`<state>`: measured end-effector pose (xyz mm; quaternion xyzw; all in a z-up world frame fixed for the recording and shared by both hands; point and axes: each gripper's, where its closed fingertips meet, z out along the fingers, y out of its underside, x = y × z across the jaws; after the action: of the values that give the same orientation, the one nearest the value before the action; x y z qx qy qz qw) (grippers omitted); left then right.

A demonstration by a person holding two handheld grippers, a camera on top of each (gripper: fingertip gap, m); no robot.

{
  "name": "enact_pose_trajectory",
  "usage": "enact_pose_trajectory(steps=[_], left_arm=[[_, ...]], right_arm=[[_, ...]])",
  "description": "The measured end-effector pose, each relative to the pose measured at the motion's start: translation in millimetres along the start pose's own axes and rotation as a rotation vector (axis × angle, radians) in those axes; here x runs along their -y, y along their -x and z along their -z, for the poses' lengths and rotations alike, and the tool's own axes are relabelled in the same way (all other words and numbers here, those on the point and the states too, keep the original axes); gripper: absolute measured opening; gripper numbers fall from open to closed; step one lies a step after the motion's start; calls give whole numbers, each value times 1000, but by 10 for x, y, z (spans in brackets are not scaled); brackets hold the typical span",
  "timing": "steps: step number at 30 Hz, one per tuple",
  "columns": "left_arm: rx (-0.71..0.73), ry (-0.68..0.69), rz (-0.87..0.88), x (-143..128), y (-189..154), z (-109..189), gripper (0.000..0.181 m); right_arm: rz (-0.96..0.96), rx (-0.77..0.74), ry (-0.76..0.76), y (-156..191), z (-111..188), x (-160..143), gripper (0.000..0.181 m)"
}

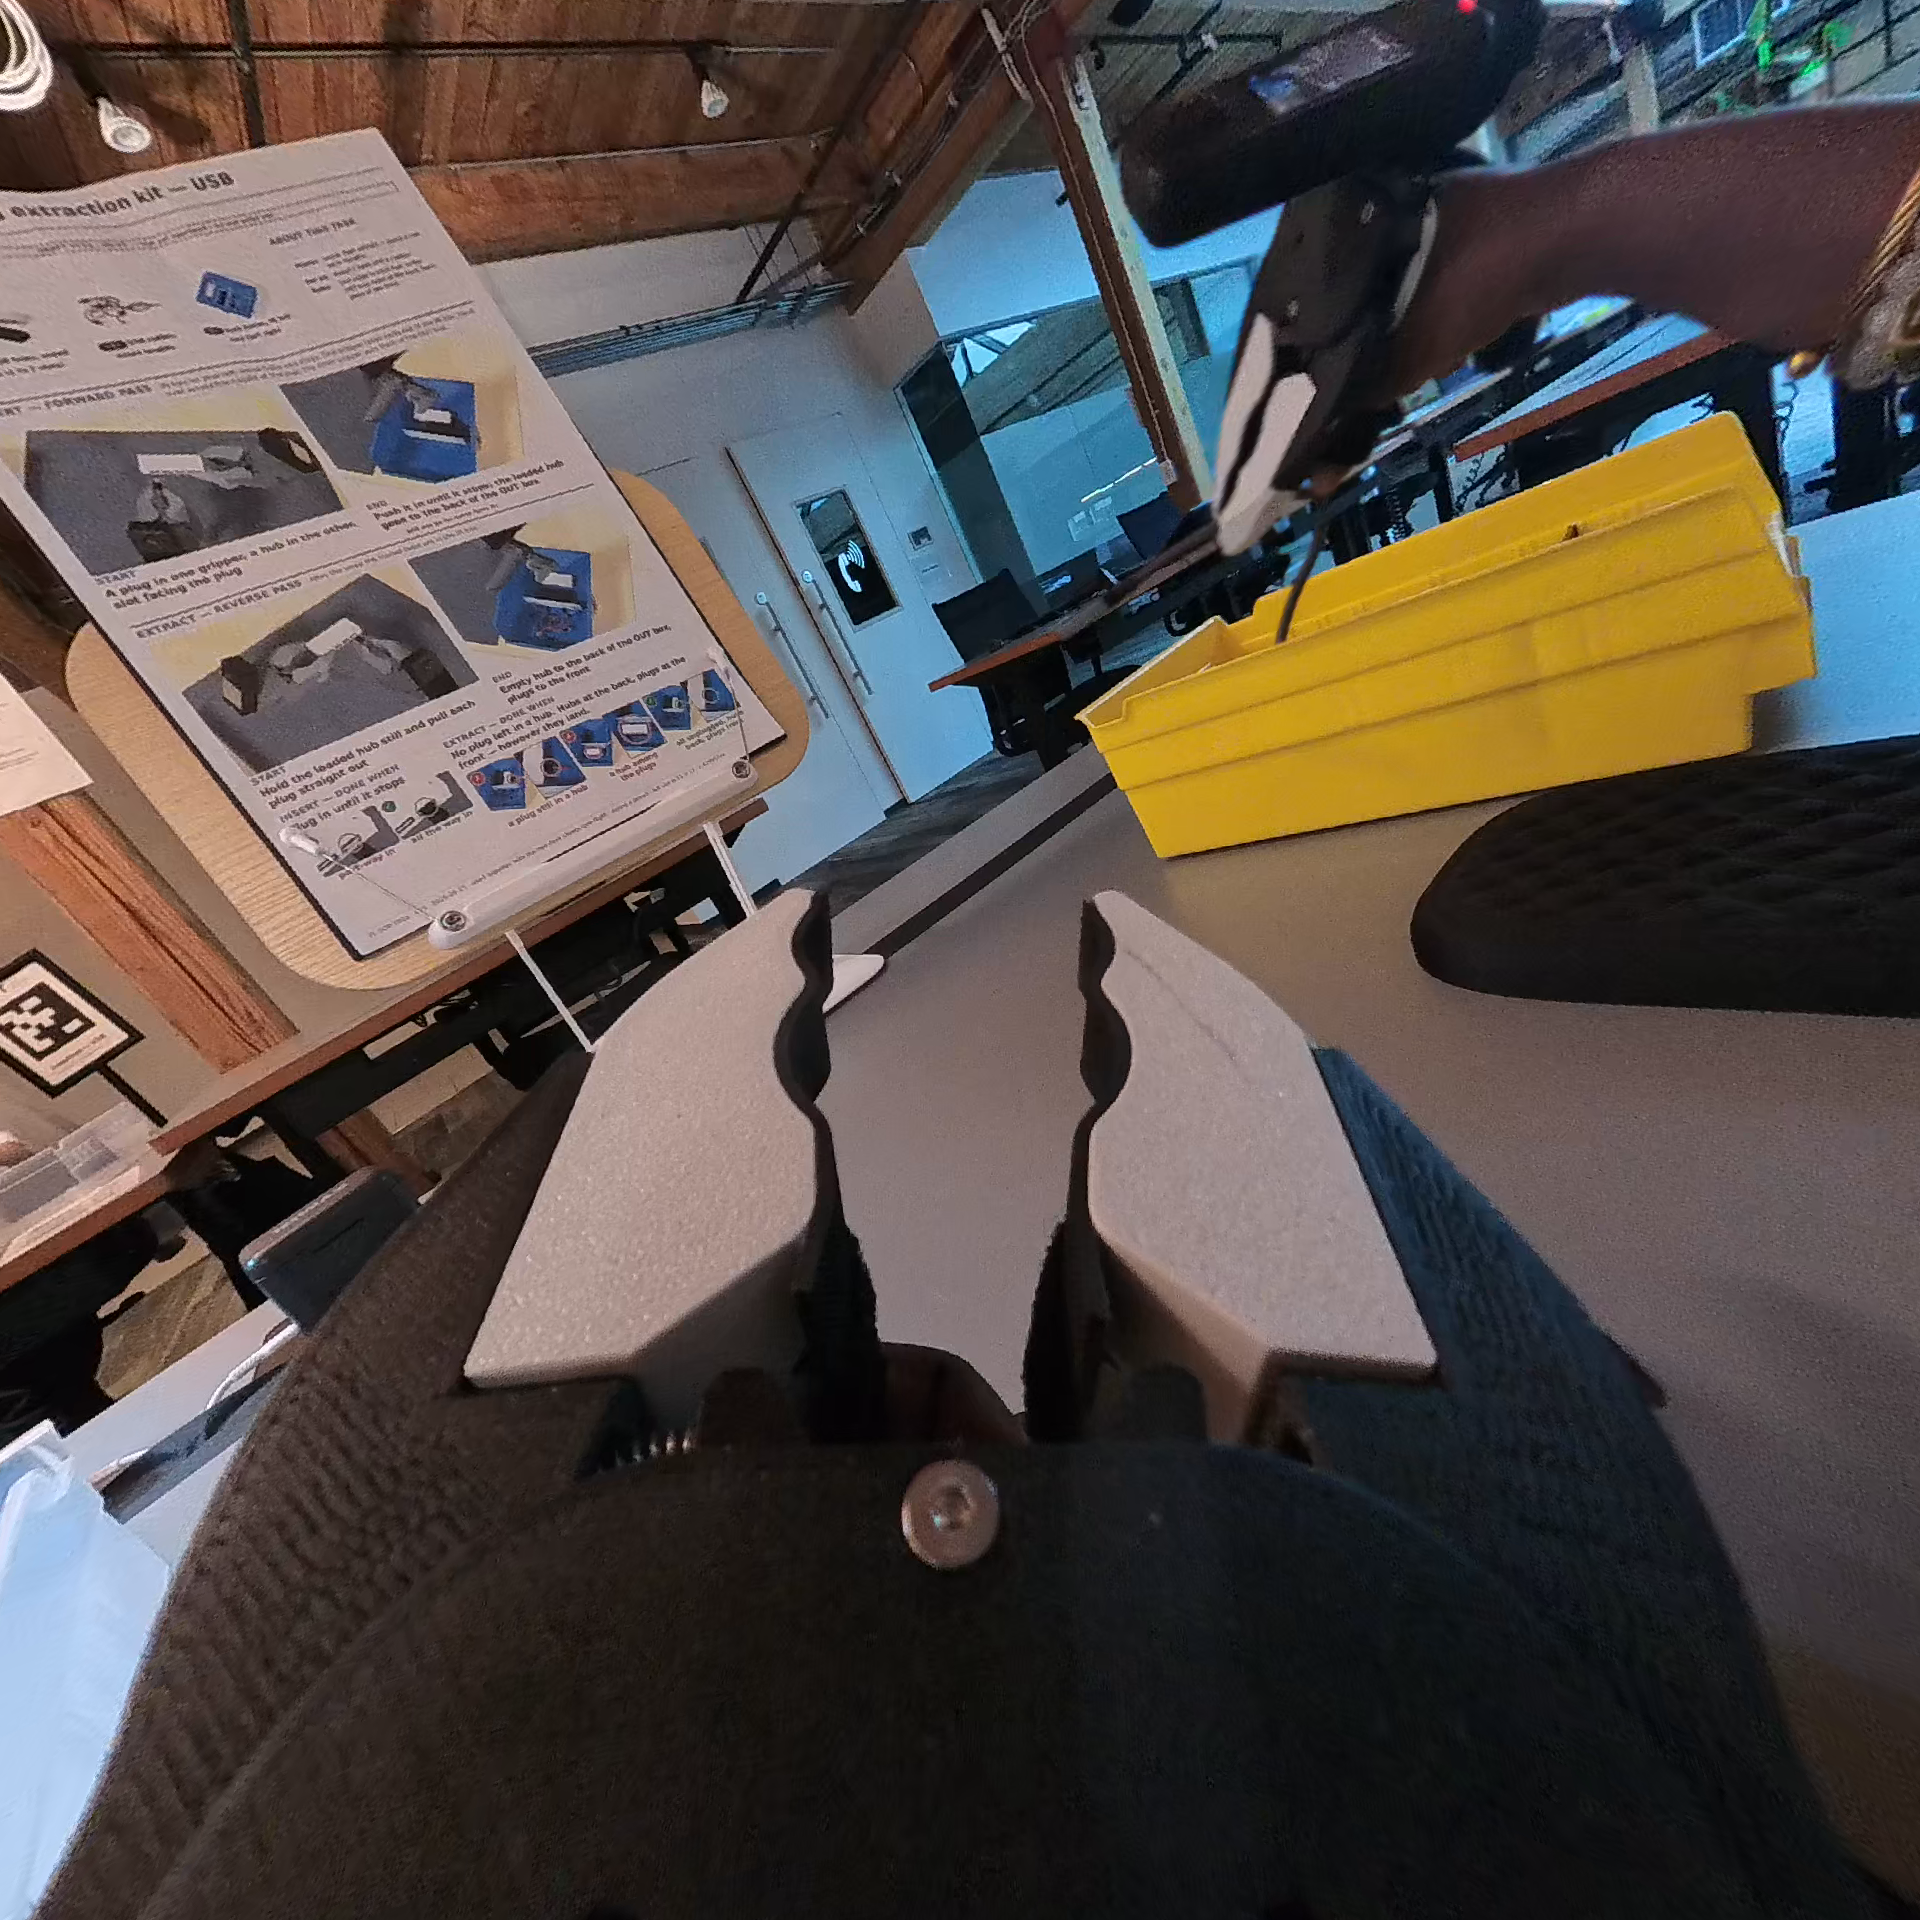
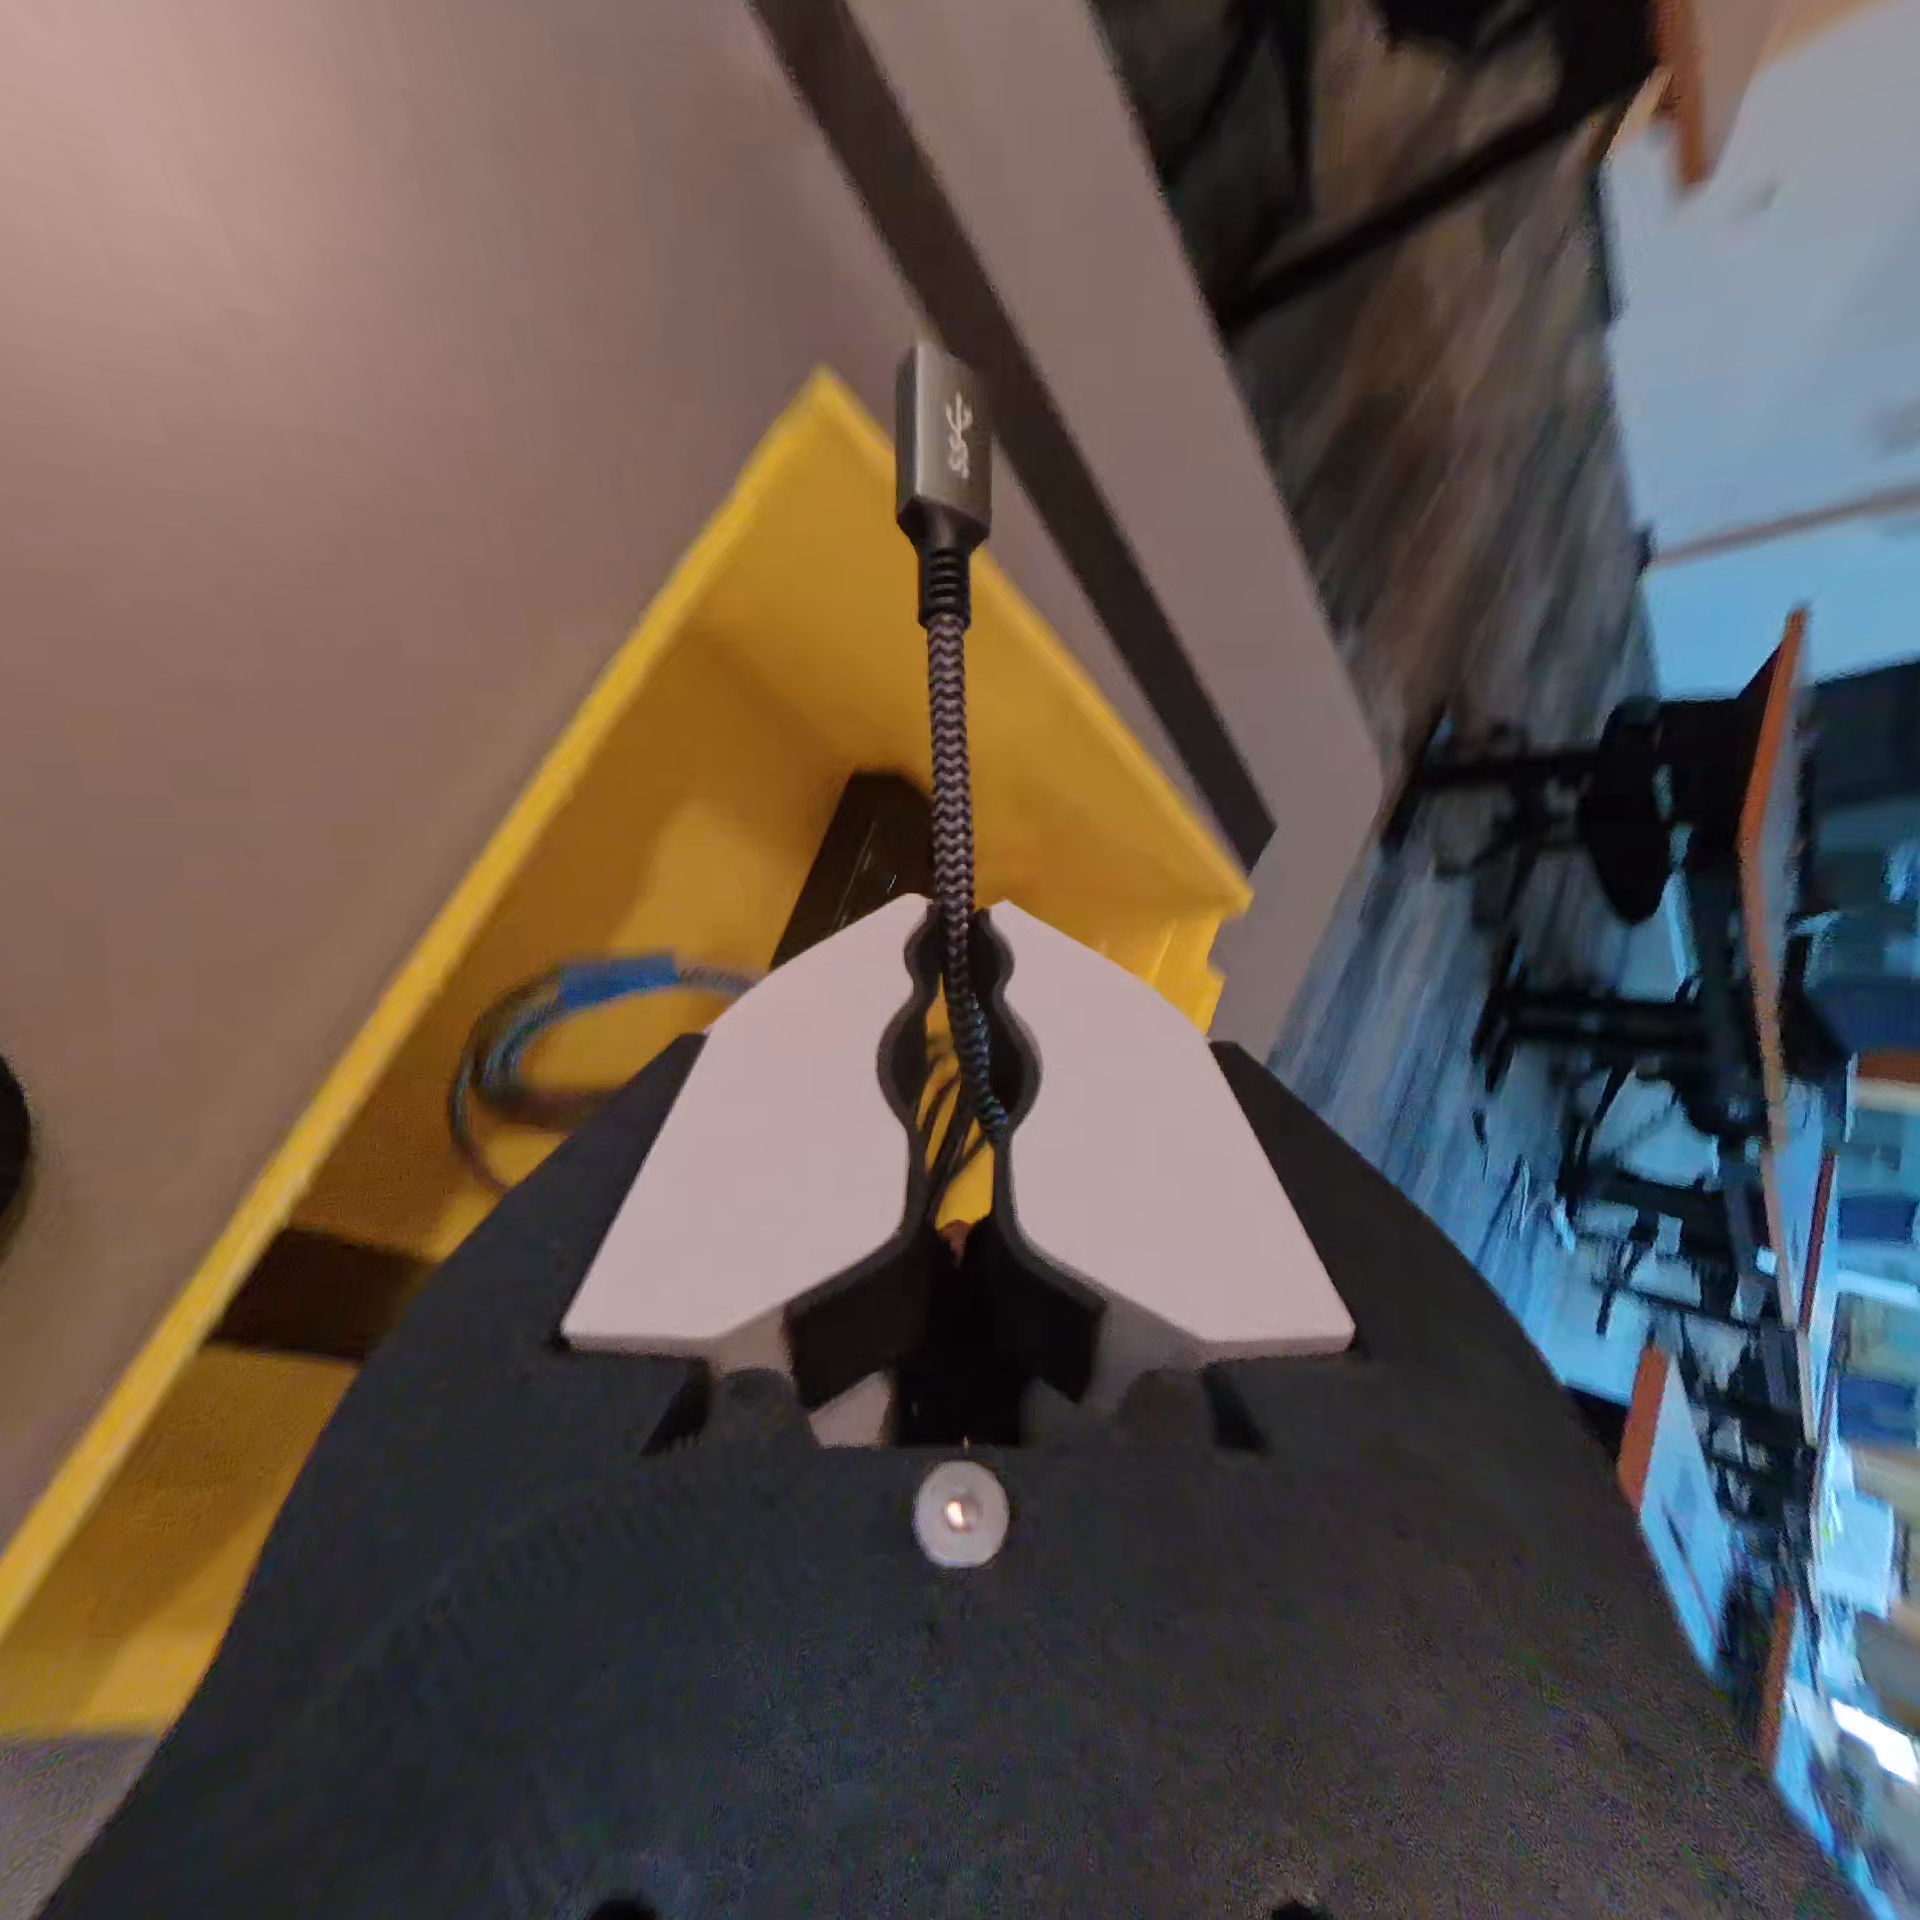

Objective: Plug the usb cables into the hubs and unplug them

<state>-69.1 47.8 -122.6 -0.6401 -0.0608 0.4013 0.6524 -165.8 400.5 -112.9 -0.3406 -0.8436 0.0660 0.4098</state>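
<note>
My right gripper (image 2: 958,912) is shut on a braided black USB cable (image 2: 954,769). The cable's grey plug (image 2: 940,442) sticks out past the fingertips, over a yellow bin (image 2: 727,665). In the bin lie a dark hub-like block (image 2: 852,862) and a coiled blue cable (image 2: 582,1029). In the left wrist view the right gripper (image 1: 1262,488) hangs above the yellow bin (image 1: 1455,665) with the cable (image 1: 1299,582) dangling from it. My left gripper (image 1: 951,925) is open and empty, low over the grey table (image 1: 1455,1195).
A black textured mat (image 1: 1683,894) lies on the table right of my left gripper. An instruction sheet on a stand (image 1: 343,540) stands at the left. The table edge runs just beyond the bin, with desks and chairs (image 2: 1621,935) further back. Some 35 cm of space lies between my two pairs of fingers.
</note>
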Motion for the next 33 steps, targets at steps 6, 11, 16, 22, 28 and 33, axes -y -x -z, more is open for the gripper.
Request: enact_pose_trajectory(steps=[6, 11, 16, 22, 28, 33], left_arm=[[-2, 8, -5, -15, -10, -8, 46], [1, 14, -1, -34, 1, -9, 46], [-3, 13, -4, -27, -10, -11, 46], [-1, 15, -12, -26, -16, -10, 46], [1, 19, -11, -28, -15, -8, 44], [-8, 14, -5, -20, -35, -11, 44]], right_arm=[[50, 143, 248, 279, -206, -457, 8], [-87, 165, 43, 309, -232, -126, 26], [-285, 56, -280, 82, 309, 259, 38], [-420, 111, -609, 278, 1052, 616, 54], [-458, 171, -944, 756, 1519, 940, 86], [-526, 283, -1144, 1363, 1490, 1133, 117]])
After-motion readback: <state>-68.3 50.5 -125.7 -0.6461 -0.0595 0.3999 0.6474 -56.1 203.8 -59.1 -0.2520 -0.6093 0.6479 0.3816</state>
